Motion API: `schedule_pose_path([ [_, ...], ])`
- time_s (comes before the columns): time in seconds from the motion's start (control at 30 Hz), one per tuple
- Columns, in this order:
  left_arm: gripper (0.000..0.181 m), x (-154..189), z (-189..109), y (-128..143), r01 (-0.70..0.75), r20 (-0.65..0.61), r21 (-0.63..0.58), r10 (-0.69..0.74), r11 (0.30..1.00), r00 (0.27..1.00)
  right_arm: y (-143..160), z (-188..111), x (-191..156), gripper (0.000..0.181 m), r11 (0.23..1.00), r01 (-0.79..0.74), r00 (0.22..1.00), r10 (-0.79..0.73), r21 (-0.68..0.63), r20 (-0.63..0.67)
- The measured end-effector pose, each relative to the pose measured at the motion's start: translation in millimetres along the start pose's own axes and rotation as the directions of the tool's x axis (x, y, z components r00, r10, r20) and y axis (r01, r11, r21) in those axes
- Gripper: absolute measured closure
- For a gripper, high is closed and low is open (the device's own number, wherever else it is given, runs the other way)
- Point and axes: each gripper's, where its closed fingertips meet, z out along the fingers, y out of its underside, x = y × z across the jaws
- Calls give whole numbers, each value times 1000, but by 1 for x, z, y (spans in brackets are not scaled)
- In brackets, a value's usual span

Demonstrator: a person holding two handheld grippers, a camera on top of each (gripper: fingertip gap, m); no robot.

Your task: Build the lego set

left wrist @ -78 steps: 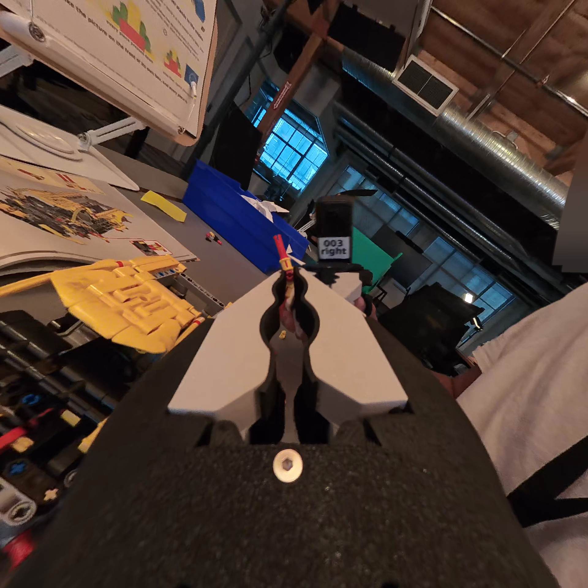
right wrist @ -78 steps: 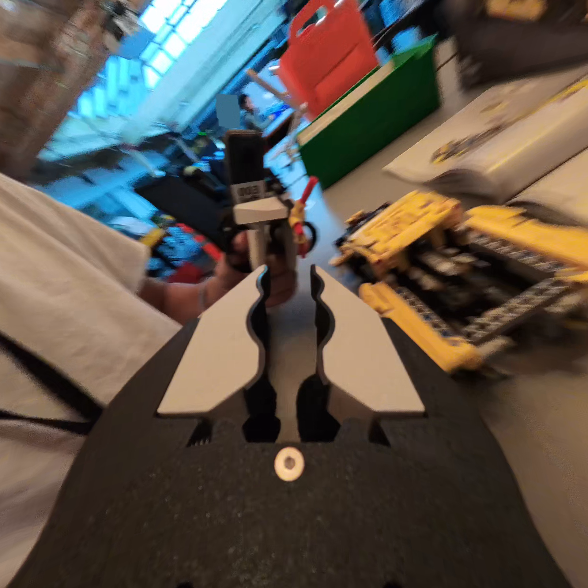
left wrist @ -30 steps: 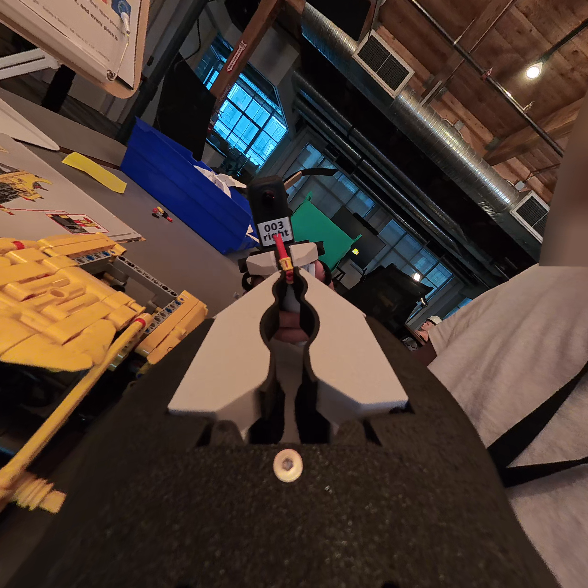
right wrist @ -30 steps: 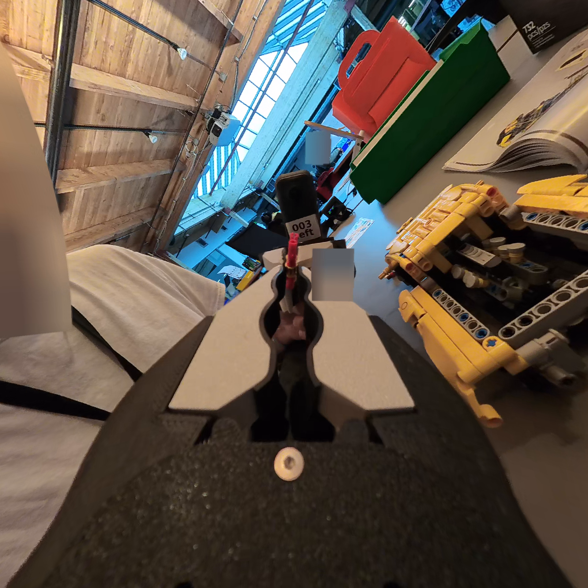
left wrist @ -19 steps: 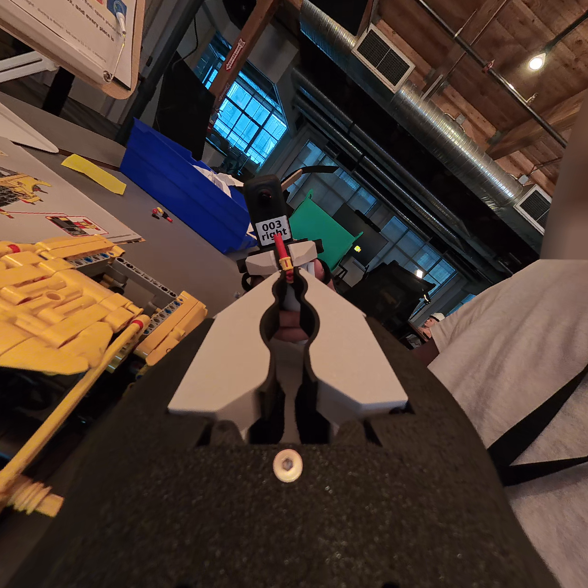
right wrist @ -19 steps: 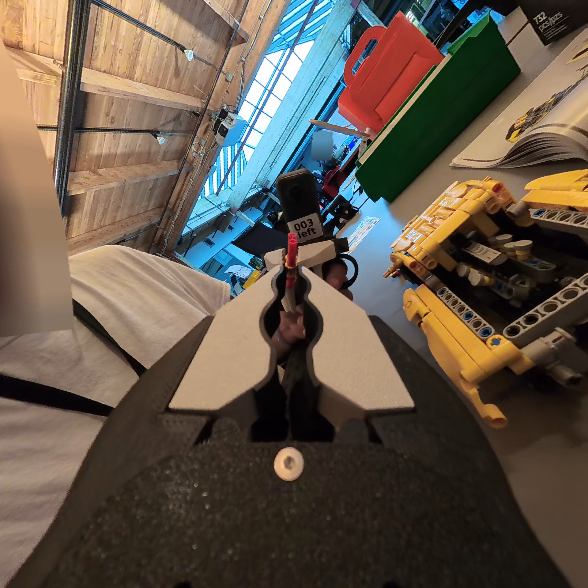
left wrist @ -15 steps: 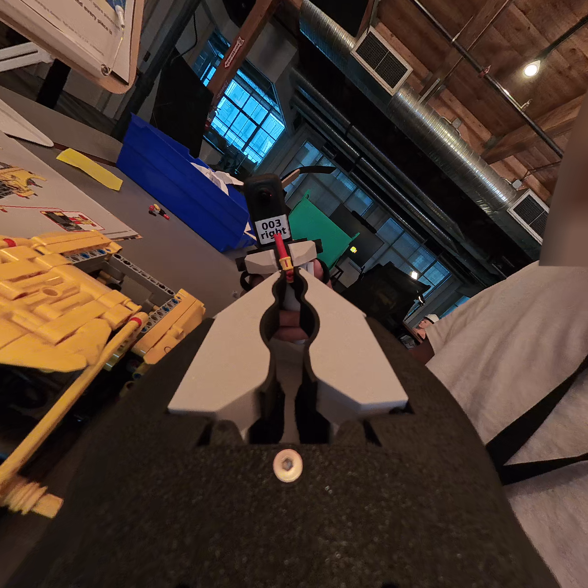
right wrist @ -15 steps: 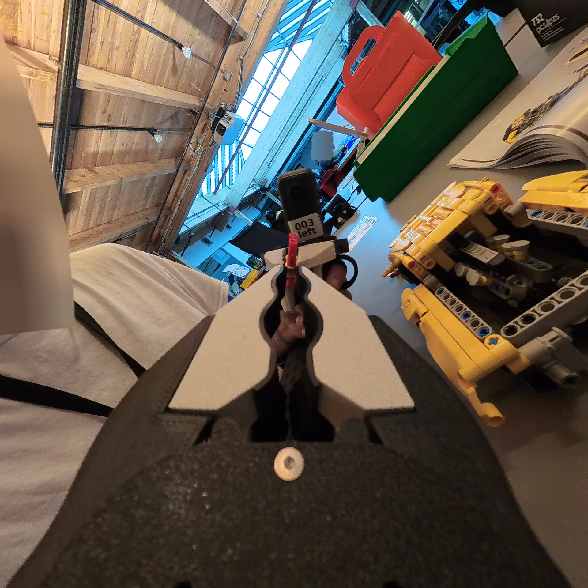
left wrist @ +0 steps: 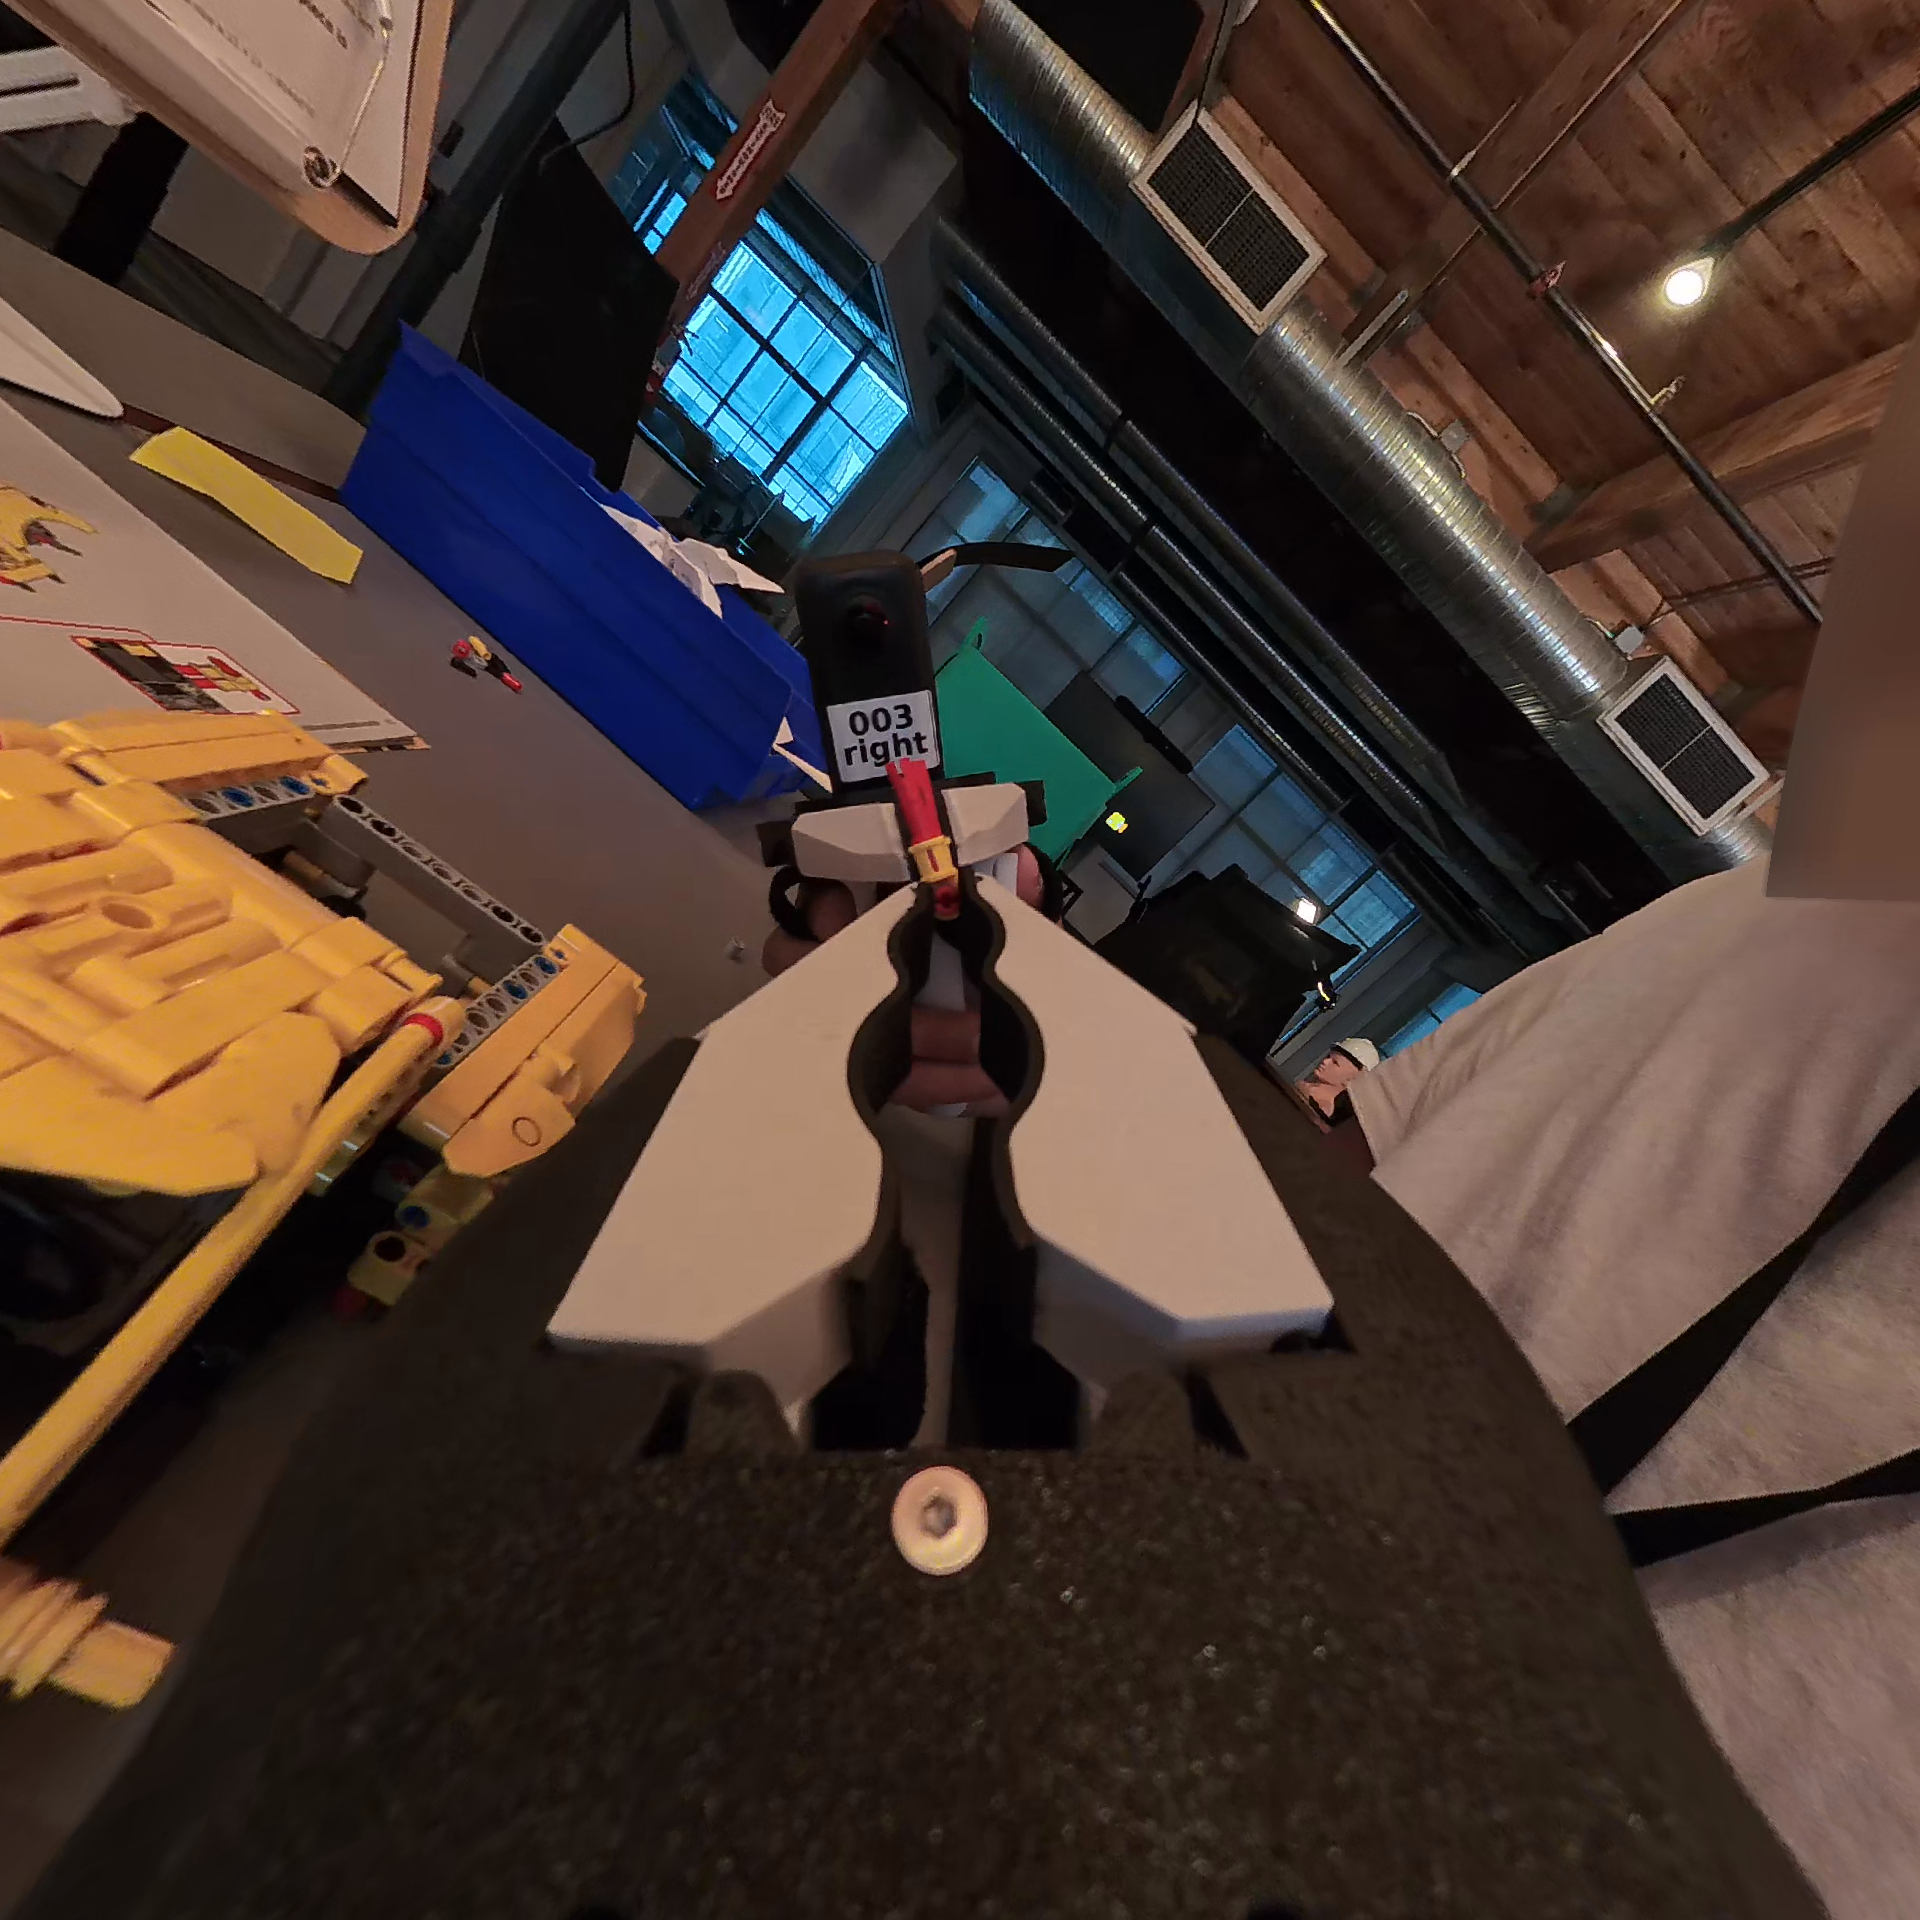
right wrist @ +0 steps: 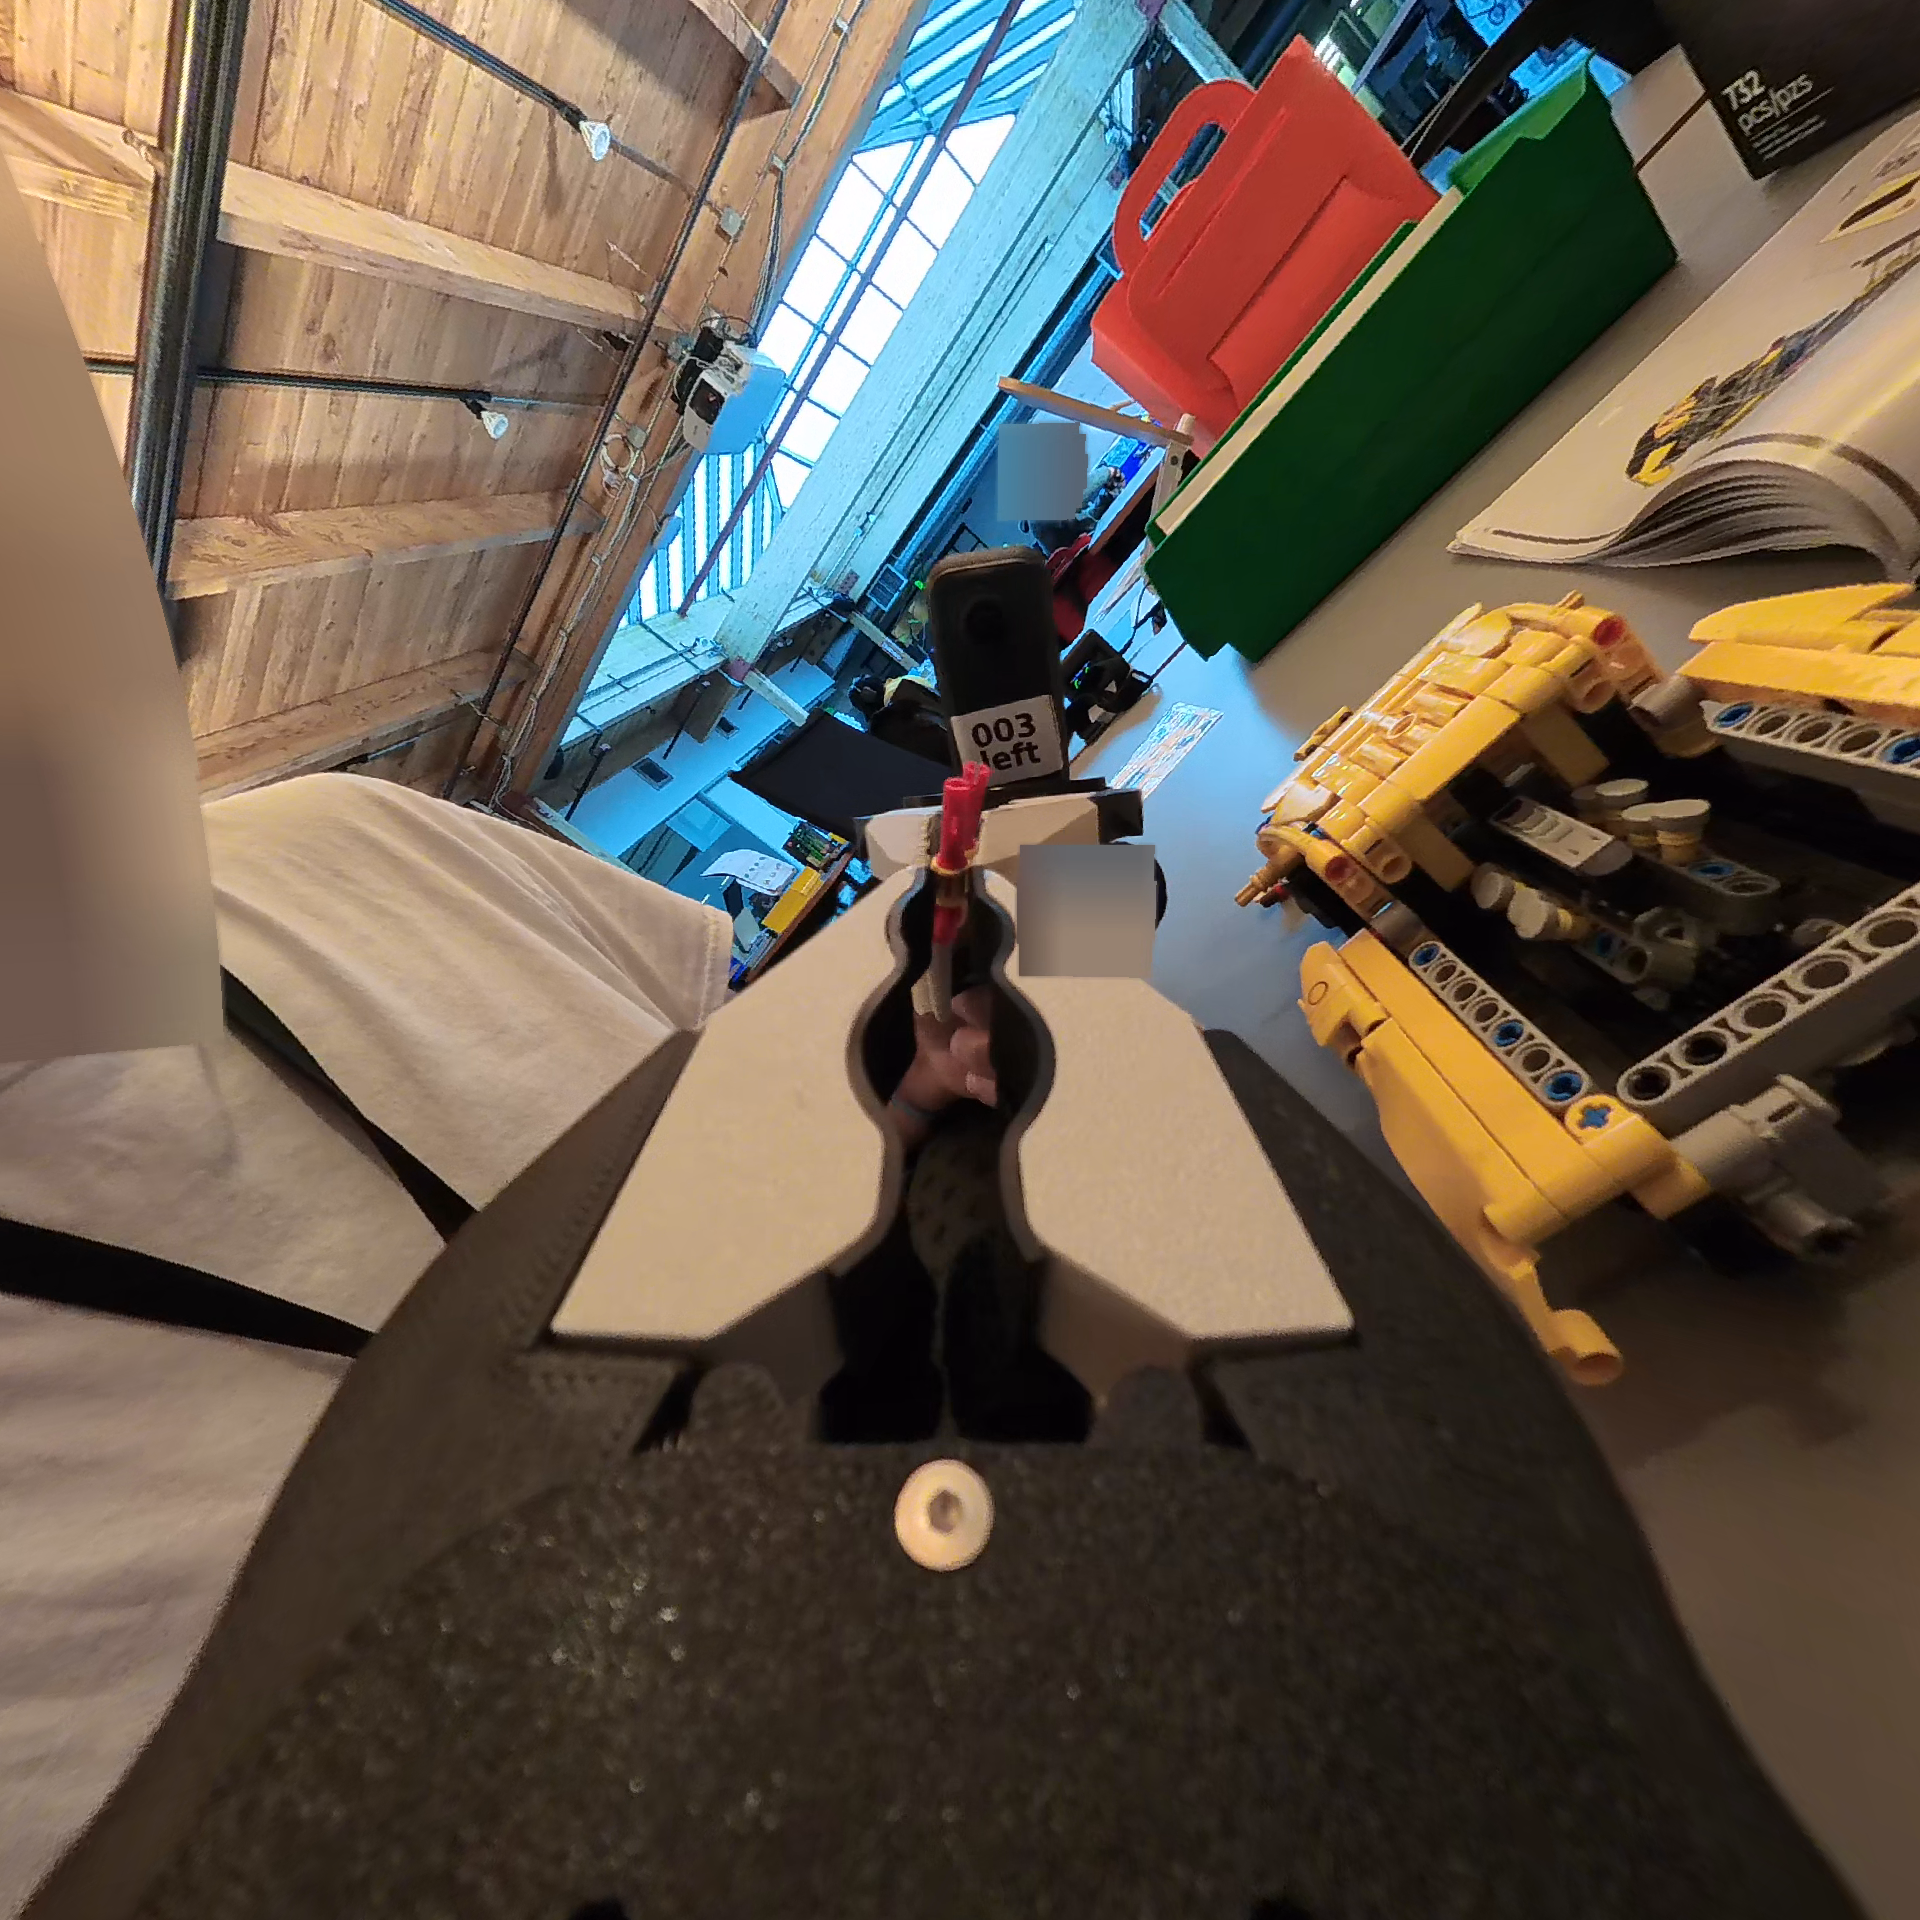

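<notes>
A thin red axle [left wrist: 914, 800] with a yellow bush [left wrist: 930, 857] stands upright in the air between my two grippers, which face each other tip to tip. My left gripper [left wrist: 940, 906] is shut on its lower part. My right gripper [right wrist: 945, 885] is shut on the same axle [right wrist: 961, 816] just below the bush [right wrist: 948, 860]. Each gripper shows beyond the other's tips, the right one [left wrist: 904, 842] and the left one [right wrist: 987, 831]. The half-built yellow Lego vehicle [left wrist: 208, 987] lies on the grey table beside them, also in the right wrist view [right wrist: 1558, 935].
An open instruction booklet [right wrist: 1766, 468] lies behind the model. A blue bin [left wrist: 540, 561], a yellow paper strip [left wrist: 249, 504] and a few small loose pieces [left wrist: 483, 660] sit on the table. A green bin [right wrist: 1403, 416] and an orange-red carrier [right wrist: 1247, 260] stand farther off. The person's white shirt [left wrist: 1610, 1143] is close.
2.6 s ago my right gripper was open and apart from the axle; it has since come up and shut on it. Over the last second both grippers hold nearly still.
</notes>
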Motion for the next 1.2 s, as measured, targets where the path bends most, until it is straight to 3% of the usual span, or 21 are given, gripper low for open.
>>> schedule_pose_path([
  [1.03,177,-4,2,4,-21,33,-35,22,999,999,3,-5,6,178,997,-76,997,75,-12,-10],
  [1.2,159,-4,-4,-8,-23,32,33,22,999,999,-2,-11,11,178,997,-73,997,73,15,-32],
])
